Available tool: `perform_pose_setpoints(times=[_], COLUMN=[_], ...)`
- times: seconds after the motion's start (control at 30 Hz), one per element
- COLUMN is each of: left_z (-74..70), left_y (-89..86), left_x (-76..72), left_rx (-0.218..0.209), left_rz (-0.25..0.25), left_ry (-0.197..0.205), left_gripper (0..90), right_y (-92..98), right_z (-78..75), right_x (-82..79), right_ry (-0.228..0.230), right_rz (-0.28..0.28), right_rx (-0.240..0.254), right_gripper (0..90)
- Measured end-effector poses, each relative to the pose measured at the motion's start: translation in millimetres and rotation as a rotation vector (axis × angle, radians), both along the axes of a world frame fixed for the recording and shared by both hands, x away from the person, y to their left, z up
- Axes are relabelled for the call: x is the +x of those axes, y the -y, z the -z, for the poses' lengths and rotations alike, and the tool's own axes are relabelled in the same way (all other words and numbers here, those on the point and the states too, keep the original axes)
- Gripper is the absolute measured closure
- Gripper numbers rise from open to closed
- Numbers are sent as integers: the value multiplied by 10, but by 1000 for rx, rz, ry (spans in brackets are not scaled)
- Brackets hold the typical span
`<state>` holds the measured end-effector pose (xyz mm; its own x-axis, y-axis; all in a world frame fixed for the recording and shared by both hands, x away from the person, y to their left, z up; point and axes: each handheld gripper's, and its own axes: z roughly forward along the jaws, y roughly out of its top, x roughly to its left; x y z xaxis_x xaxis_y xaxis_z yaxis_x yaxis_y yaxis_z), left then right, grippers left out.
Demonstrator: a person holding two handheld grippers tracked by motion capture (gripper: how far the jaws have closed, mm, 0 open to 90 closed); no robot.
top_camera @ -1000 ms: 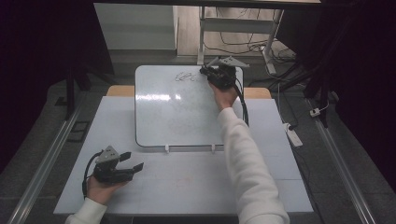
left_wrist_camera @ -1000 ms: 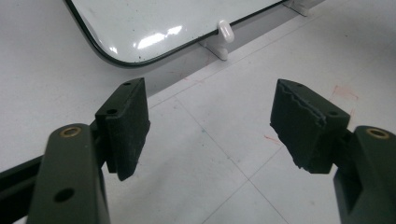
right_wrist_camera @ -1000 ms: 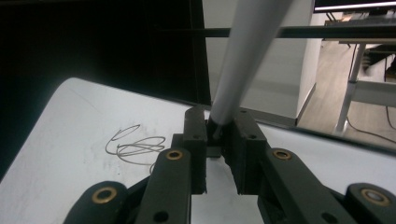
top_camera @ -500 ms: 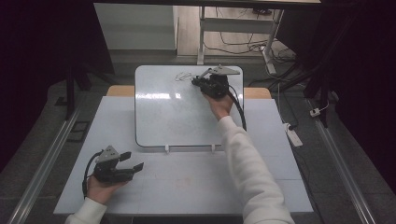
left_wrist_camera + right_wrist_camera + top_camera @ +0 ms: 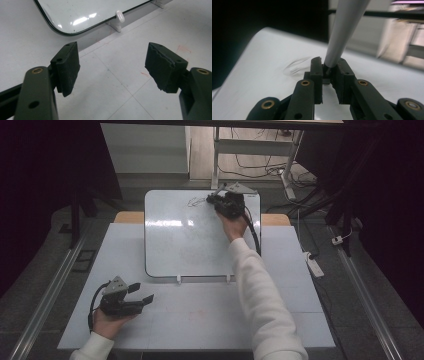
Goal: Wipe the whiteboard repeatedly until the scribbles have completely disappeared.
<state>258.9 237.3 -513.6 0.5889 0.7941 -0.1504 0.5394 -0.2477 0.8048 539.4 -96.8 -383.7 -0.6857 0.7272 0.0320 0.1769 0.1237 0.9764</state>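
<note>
From above, the right gripper (image 5: 220, 200) worked at the whiteboard's (image 5: 190, 240) far edge, while the left gripper (image 5: 142, 292) rested gaping and empty on the table (image 5: 210, 320). Its own camera showed that right gripper clamped on what looked like a marker (image 5: 342, 32) beside blurred scribbles (image 5: 295, 65). Pressed too steeply, the marker could slip.

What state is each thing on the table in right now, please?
Whiteboard: lying flat on the table, scribble marks near its far edge.
Marker: clamped in the right gripper.
Right gripper: shut on the marker over the whiteboard.
Left gripper: open, empty, fingers apart above the table.
</note>
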Motion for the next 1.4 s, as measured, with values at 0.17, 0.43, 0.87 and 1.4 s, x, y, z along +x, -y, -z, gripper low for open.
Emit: perform_pose_setpoints(times=[0.17, 0.43, 0.87, 1.4], left_z=[9, 1, 10, 1], left_y=[-6, -11, -4, 7], left_x=[20, 5, 29, 11], left_rx=[-4, -5, -4, -2], left_rz=[1, 0, 7, 8], left_ry=[-7, -2, -10, -5], left_gripper=[280, 278, 278, 278], right_y=[-77, -11, -245, -349], right_z=[66, 69, 84, 58], right_x=[-85, -82, -81, -69], right_ry=[-36, -36, -33, -7], right_rz=[-66, -29, -95, -105], right_rx=[-24, 3, -20, -63], right_gripper=[775, 775, 775, 775])
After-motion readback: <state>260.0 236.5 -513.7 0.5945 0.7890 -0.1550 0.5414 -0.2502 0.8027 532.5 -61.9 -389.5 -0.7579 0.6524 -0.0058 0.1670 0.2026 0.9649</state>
